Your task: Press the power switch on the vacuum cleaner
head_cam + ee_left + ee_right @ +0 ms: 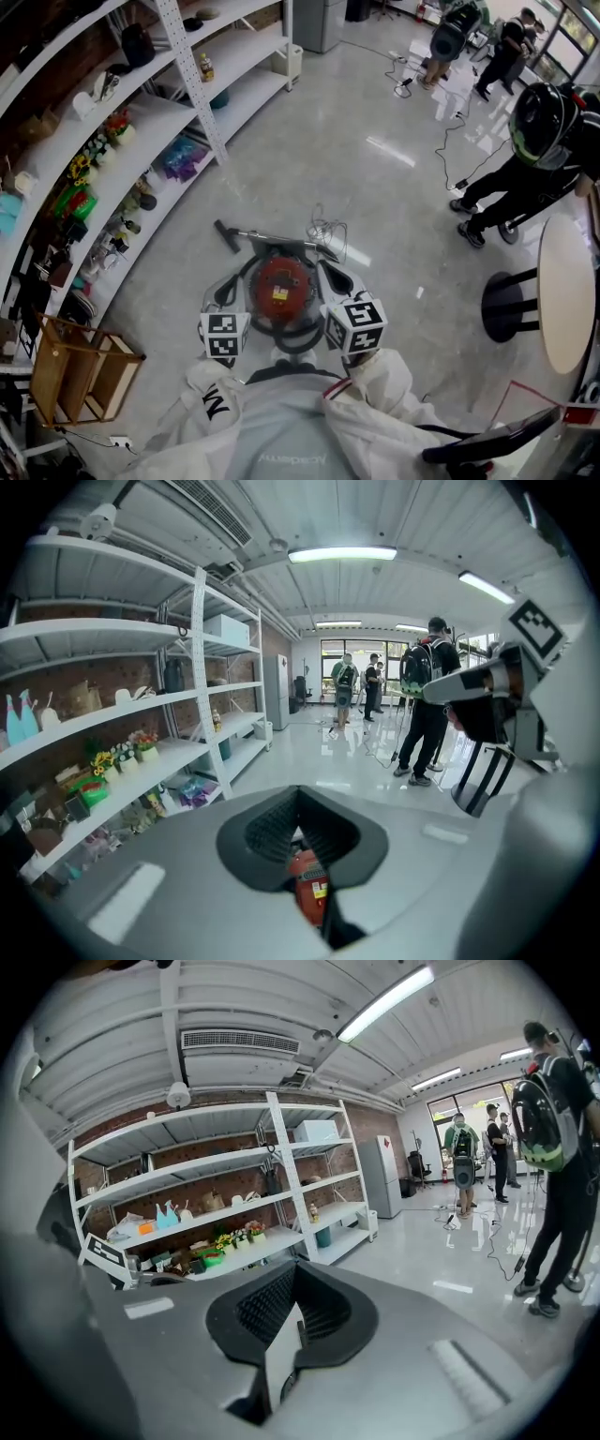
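floor [375, 187] was bare polished grey, with shelves [141, 141] along the left and people standing well off at the far right. vacuum [281, 286], a round red canister, sat on the floor right at the person's feet, its wand [272, 236] lying crosswise just beyond it.

left gripper [298, 808]: jaws pressed together at the tips, nothing between them. only a slit showed behind the tips, and the red vacuum was visible through it. right gripper [295, 1283]: same state, tips together and empty. its slit showed mostly pale floor.

key relation: vacuum lay below and between the two grippers, roughly centred in the head view. both grippers were held about level, looking out across the room rather than down. the left one seemed better lined up, since the canister sat on its jaw line.

switch itself could not be made out on the red top. judgement: no contact yet. next move needs a tilt downward, then a descent onto the canister top.
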